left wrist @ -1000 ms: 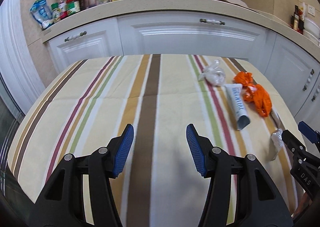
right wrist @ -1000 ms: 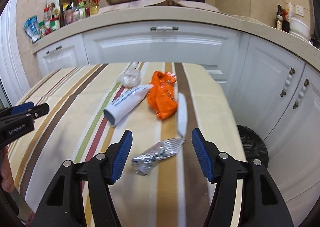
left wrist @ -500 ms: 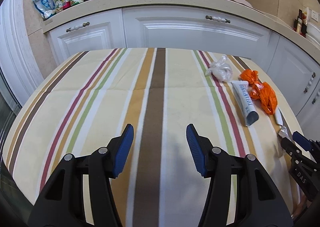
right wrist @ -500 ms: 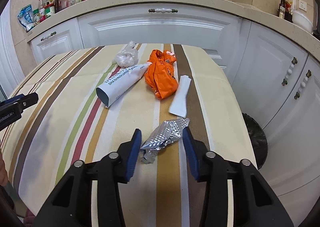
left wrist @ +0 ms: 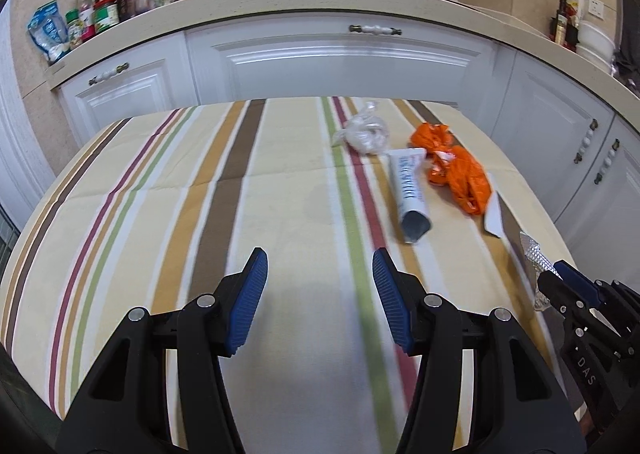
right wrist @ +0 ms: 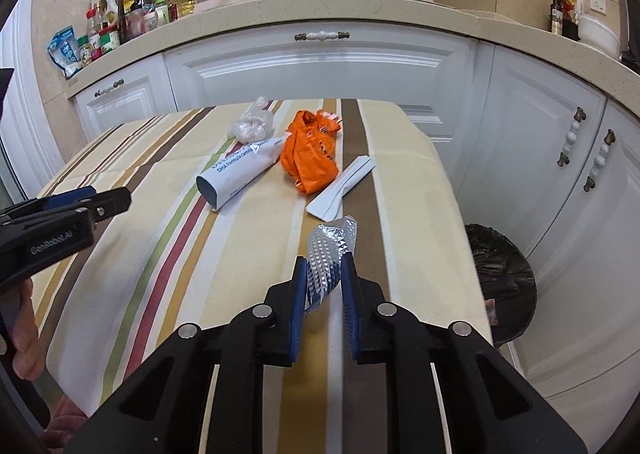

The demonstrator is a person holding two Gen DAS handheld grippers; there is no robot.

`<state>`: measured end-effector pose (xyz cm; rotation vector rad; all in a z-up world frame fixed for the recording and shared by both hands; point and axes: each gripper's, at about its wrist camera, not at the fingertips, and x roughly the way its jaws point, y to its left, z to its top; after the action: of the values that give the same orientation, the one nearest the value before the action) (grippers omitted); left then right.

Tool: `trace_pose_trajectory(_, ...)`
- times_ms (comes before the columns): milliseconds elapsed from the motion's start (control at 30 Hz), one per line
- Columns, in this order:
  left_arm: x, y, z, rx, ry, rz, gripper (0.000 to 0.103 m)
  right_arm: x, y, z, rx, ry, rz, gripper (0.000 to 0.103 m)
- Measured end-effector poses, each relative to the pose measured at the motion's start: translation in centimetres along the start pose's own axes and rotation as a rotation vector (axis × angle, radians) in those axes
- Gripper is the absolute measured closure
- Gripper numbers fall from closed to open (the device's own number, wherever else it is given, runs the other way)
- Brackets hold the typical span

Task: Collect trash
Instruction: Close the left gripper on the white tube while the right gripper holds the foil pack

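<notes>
Item: foil wrapper (right wrist: 329,259), pinched in my right claw (right wrist: 324,286) at the near right part of the desk (right wrist: 416,190).

My right claw's jaws had just been closing and now pressed on the crinkled foil between them; my left claw (left wrist: 318,300) stood spread and empty over bare stripes. Left on the cloth beyond: white paper strip (right wrist: 342,194), orange bag (right wrist: 310,156), white tube (right wrist: 236,174), clear plastic wad (right wrist: 252,126). Black-lined bin (right wrist: 506,282) waited on the floor, right of the desk. I judged collection barely begun: one piece gripped, four uncollected.
</notes>
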<state>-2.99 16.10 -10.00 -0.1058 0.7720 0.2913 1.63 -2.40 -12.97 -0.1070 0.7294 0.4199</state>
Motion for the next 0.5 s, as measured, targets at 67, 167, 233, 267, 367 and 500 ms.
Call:
trace_pose_trajectory(67,0.0,-1.0,0.2,0.013,-0.005,-0.008,0.05,-0.4,-0.6,0.1,0.01,-0.015,-0.005,0.085)
trace_pose_trajectory(167,0.3,-2.5,0.5,0.034,-0.006,-0.018,0.05,-0.9,-1.7,0.1,0.03,-0.035,-0.014,0.085)
trace_pose_trajectory(233,0.6,-3.5,0.7,0.05,-0.006,-0.02,0.05,-1.0,-2.5,0.1,0.043,-0.043,-0.023,0.085)
trace_pose_trajectory(267,0.7,-3.9,0.8,0.057,-0.006,-0.019,0.05,-1.0,-2.9,0.1,0.048,-0.045,-0.025,0.085)
trace_pose_trajectory(367,1.4,-5.0,1.1,0.072,0.002,-0.016,0.05,-1.0,-4.2,0.0,0.069,-0.05,-0.039,0.085)
trace_pose_trajectory(500,2.3,-6.0,1.5,0.083,0.012,-0.012,0.05,-0.8,-5.8,0.0,0.094,-0.056,-0.059,0.085)
